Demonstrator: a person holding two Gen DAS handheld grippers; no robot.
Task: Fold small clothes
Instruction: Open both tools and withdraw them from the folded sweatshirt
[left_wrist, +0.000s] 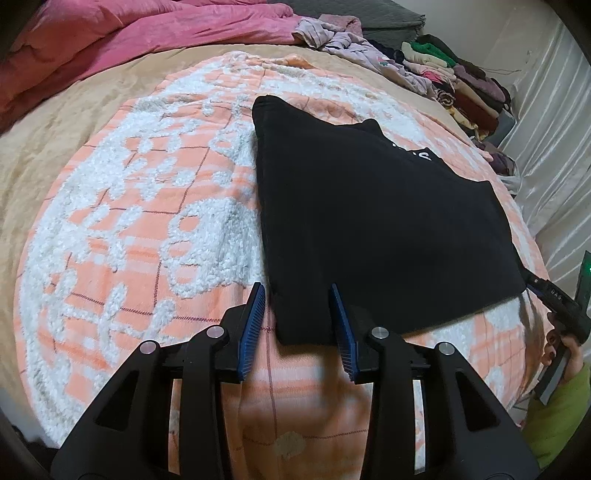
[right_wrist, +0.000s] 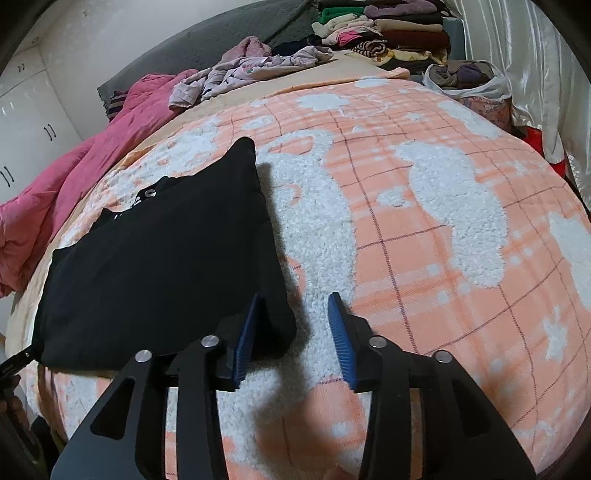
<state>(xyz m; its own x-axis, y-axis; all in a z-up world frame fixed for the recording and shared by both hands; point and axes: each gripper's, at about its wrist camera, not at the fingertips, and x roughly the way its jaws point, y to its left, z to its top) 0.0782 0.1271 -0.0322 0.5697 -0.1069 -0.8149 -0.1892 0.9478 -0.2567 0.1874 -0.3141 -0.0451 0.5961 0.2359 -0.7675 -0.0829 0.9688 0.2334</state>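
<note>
A black folded garment (left_wrist: 376, 221) with a bit of white lettering lies flat on the orange-and-white fleece blanket (left_wrist: 140, 206). My left gripper (left_wrist: 298, 293) is open, its blue fingers straddling the garment's near left corner just above the blanket. In the right wrist view the same garment (right_wrist: 159, 266) lies left of centre. My right gripper (right_wrist: 295, 301) is open at the garment's near right corner, its left finger (right_wrist: 249, 332) against the cloth edge. The right gripper also shows at the far right edge of the left wrist view (left_wrist: 561, 302).
A pink duvet (left_wrist: 110, 40) is bunched at the bed's far side. Loose lilac clothes (right_wrist: 240, 74) and a stack of folded clothes (right_wrist: 388, 33) sit at the far end. A bag of clothes (right_wrist: 465, 77) and a white curtain (right_wrist: 517, 55) stand on the right.
</note>
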